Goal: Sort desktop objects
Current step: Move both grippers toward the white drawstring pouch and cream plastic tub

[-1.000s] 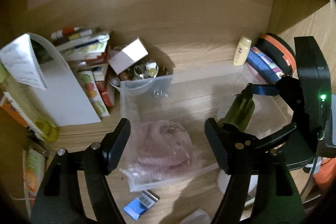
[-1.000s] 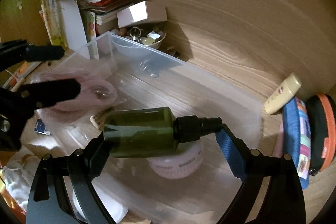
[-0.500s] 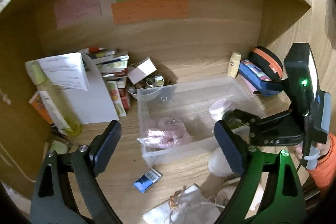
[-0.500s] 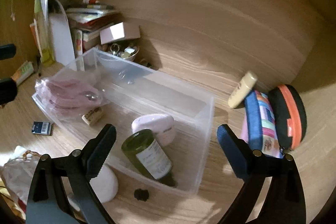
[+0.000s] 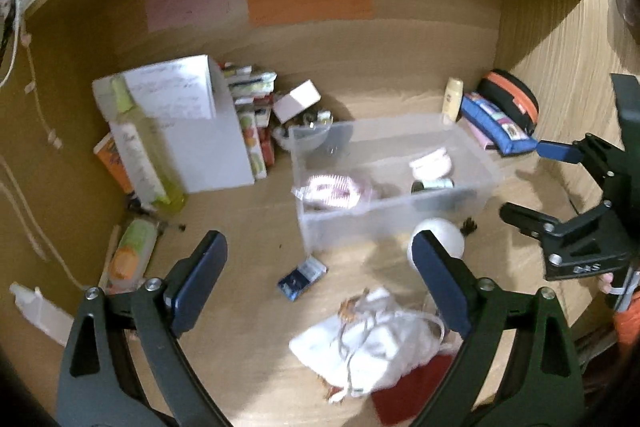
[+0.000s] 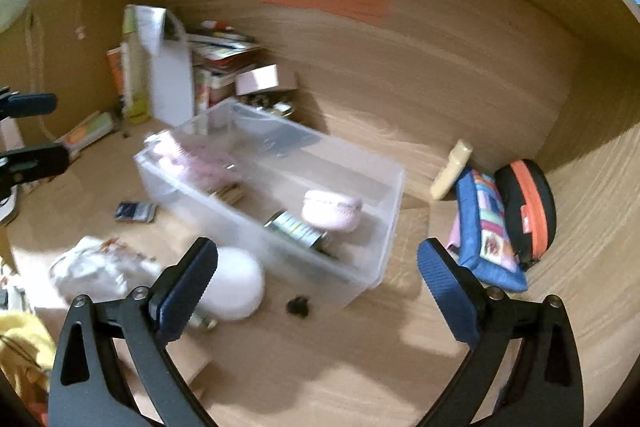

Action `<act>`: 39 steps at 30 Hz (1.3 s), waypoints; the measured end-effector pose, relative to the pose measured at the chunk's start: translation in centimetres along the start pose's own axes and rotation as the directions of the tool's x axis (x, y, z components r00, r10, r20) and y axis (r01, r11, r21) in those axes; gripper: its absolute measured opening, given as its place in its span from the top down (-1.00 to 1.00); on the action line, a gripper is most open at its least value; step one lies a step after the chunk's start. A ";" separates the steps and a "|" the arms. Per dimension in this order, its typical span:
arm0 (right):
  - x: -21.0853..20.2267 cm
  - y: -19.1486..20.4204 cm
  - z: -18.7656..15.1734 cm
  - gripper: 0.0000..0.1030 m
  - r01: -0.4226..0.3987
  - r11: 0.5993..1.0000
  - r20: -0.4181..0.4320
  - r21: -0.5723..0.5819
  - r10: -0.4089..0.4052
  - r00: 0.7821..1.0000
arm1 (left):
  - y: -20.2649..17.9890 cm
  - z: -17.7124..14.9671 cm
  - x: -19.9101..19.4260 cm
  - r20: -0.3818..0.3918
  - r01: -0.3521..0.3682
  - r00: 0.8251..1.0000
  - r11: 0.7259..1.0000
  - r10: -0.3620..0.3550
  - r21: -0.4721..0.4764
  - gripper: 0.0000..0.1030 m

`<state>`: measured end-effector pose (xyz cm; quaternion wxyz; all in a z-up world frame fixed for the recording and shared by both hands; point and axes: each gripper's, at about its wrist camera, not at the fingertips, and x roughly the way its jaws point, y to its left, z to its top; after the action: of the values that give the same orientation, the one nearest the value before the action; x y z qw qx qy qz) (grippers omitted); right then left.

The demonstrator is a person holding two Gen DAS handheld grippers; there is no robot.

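Note:
A clear plastic bin point(image 5: 486, 187) point(image 6: 360, 275) stands mid-desk. In it lie a dark green bottle point(image 5: 434, 183) point(image 6: 294, 227), a pale pink jar point(image 5: 431, 163) point(image 6: 332, 209) and a bagged pink item point(image 5: 334, 191) point(image 6: 188, 155). My left gripper point(image 5: 320, 279) is open and empty, held back above the desk in front of the bin. My right gripper point(image 6: 316, 283) is open and empty, pulled back from the bin's near corner; it also shows in the left wrist view point(image 5: 528, 183).
A white round object point(image 5: 438, 245) point(image 6: 236, 283), a small dark clip point(image 6: 298, 306), a blue card point(image 5: 302, 277) point(image 6: 134, 211) and a white drawstring bag point(image 5: 368, 345) point(image 6: 96, 269) lie before the bin. Books and a white holder point(image 5: 208, 147) stand left. Pouches point(image 6: 524, 211) lie right.
My right gripper opened and dropped the green bottle into the bin, then drew back. Both grippers have pulled away from the bin and higher.

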<state>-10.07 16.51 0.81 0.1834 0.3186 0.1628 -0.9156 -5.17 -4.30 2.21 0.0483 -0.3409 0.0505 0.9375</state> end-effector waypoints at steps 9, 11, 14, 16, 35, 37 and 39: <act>-0.8 2.9 -4.4 -0.94 -0.199 0.979 -0.074 0.038 0.202 0.977 | 0.9 -4.9 -0.3 -0.079 -0.009 0.997 1.000 0.007 -0.024 -0.84; -0.3 4.0 -5.2 -0.94 -0.221 0.975 -0.095 0.029 0.222 0.970 | 1.4 -5.5 -0.4 -0.092 -0.005 0.996 0.999 0.001 -0.047 -0.84; 1.0 5.4 -5.9 -0.94 -0.248 0.969 -0.133 0.014 0.247 0.960 | 2.2 -6.5 -0.4 -0.116 0.010 0.993 0.997 -0.019 -0.080 -0.84; 1.9 6.3 -6.4 -0.94 -0.265 0.964 -0.151 0.008 0.263 0.953 | 2.5 -7.0 -0.2 -0.136 0.020 0.990 0.995 -0.033 -0.094 -0.84; 3.1 6.8 -6.4 -0.62 -0.362 0.932 -0.139 0.000 0.359 0.923 | -0.8 -7.9 4.2 -0.269 0.153 0.947 0.984 -0.172 -0.091 -0.84; 2.8 6.4 -6.2 -0.62 -0.366 0.930 -0.129 0.019 0.366 0.922 | -0.9 -7.6 5.2 -0.290 0.189 0.932 0.975 -0.216 -0.119 -0.84; 2.2 5.7 -6.0 -0.61 -0.367 0.930 -0.111 0.036 0.369 0.923 | -1.1 -7.5 6.0 -0.304 0.209 0.922 0.969 -0.239 -0.128 -0.84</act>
<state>-6.07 13.41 -6.10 0.3397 0.3974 0.1038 -0.8461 -4.80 -3.81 -7.44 0.1306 -0.4924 -0.0257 0.8601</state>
